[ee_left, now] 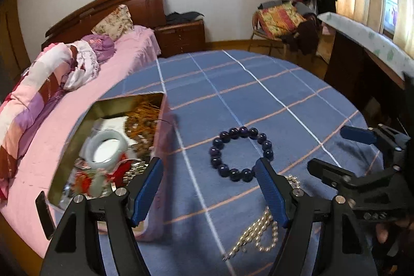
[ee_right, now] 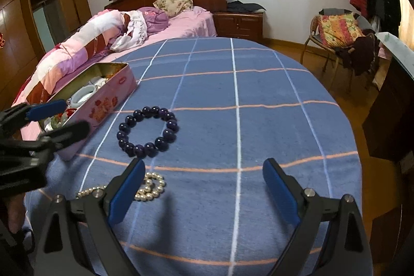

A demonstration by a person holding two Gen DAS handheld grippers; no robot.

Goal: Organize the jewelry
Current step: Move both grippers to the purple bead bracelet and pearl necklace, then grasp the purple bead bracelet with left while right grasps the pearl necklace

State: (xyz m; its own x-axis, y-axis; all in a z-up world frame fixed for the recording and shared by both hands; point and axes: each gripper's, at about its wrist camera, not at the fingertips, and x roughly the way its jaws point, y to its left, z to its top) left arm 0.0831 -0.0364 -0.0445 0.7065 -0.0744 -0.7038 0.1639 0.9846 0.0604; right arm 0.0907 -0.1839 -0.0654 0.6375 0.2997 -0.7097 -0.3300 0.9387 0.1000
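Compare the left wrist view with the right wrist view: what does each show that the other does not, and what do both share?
Only the left wrist view looks down into the tin, showing brown beads and red items beside the pale bangle. Only the right wrist view shows the tin's pink floral side and the wooden wardrobe. Both show the dark bead bracelet and pearl necklace on the blue checked cloth, with the left gripper and right gripper open and empty.
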